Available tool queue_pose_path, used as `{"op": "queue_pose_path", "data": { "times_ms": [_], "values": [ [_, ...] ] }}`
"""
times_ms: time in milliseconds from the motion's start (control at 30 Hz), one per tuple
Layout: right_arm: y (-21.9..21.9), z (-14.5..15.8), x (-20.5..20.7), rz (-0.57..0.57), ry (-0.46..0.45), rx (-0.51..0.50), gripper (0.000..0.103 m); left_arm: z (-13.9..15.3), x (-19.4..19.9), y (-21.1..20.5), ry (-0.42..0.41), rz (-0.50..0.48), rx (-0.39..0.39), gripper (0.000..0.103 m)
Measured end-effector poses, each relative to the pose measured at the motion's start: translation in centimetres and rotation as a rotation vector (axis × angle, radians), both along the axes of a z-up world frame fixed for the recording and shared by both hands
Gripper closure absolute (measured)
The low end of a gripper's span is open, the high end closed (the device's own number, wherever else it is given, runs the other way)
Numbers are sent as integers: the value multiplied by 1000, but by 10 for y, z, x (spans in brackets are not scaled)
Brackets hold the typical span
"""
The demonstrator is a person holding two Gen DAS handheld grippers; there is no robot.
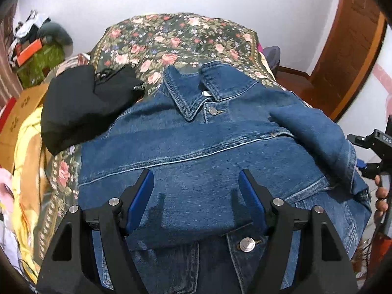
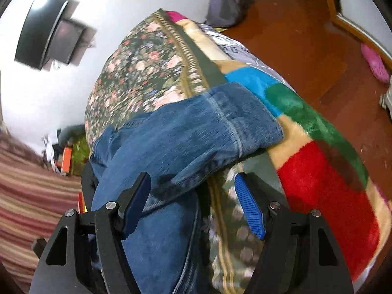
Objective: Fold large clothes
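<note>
Denim jacket (image 1: 196, 147), sleeves folded across. Left gripper (image 1: 196, 201) and right gripper (image 2: 193, 201): fingers wide, empty. Next fold wants hem corners pinched evenly

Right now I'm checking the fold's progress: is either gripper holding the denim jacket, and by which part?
Nothing is held. The left gripper and the right gripper are both open above the denim jacket.

Black garment (image 1: 83, 105) just beside the denim jacket's (image 1: 196, 147) left edge; bare floral bedspread (image 1: 171, 39) beyond the collar.
</note>
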State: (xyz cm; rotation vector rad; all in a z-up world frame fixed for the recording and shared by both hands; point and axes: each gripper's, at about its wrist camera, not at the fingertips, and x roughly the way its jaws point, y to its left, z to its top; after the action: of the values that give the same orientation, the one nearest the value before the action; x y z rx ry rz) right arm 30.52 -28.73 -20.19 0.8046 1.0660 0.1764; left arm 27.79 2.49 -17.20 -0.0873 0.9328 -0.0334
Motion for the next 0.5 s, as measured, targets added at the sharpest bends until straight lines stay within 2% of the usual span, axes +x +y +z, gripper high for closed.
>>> {"op": "queue_pose_path", "data": {
  "times_ms": [100, 133, 167, 233, 367, 500],
  "values": [
    [-5, -3, 10, -6, -5, 26, 39, -2, -2, 3, -10, 9, -12, 33],
    [-6, -2, 13, -12, -5, 31, 48, -3, -3, 3, -12, 7, -9, 33],
    [-8, -2, 14, -12, -5, 32, 67, -3, -4, 2, -12, 2, -4, 33],
    [-7, 3, 18, 1, -14, 35, 87, -4, -7, 3, -13, -9, 7, 33],
    [8, 43, 11, 21, -137, -38, 93, -1, -12, 7, -35, -16, 28, 33],
    [36, 90, 5, 90, -261, -89, 93, 7, -16, 17, -56, -14, 15, 33]
  ]
}}
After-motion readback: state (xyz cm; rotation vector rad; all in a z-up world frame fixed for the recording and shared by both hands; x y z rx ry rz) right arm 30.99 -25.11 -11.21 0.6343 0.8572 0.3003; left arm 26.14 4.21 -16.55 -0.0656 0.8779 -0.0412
